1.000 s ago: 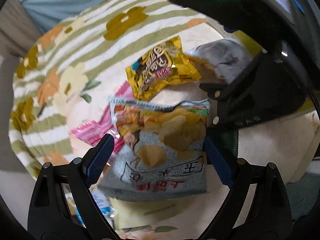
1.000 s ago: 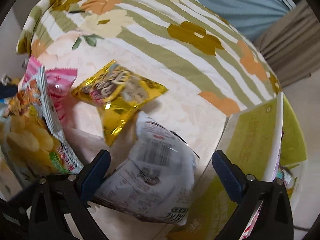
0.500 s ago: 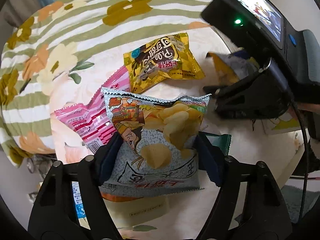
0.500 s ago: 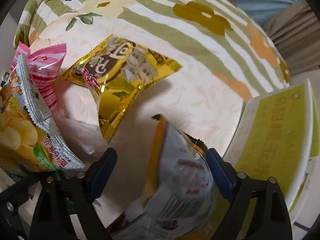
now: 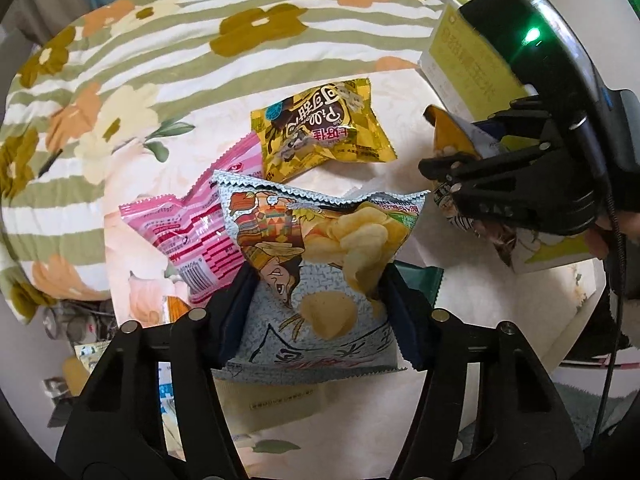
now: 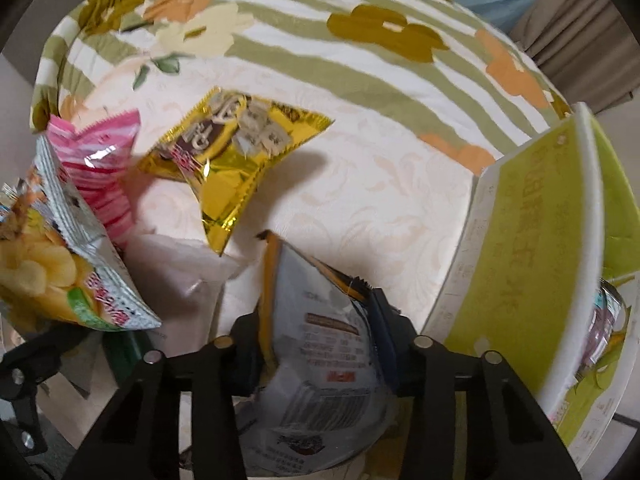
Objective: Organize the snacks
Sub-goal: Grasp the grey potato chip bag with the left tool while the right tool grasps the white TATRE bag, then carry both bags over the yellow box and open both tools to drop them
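Both bags are gripped: the chip bag (image 5: 316, 276) by the left tool (image 5: 316, 312), the white bag (image 6: 320, 360) by the right tool (image 6: 320, 344) (jaws just closed). Next, carrying into the green box (image 6: 532, 248) beside the bed seems called for.

Both wrist cameras look steeply down, close over a floral bedspread (image 5: 248, 40) strewn with snack bags. The left view sits left of the right and catches the right gripper (image 5: 448, 178) at its right edge. Both share the gold packet (image 5: 320, 128) (image 6: 232, 152), the pink packet (image 5: 192, 232) and the green box (image 6: 532, 232).
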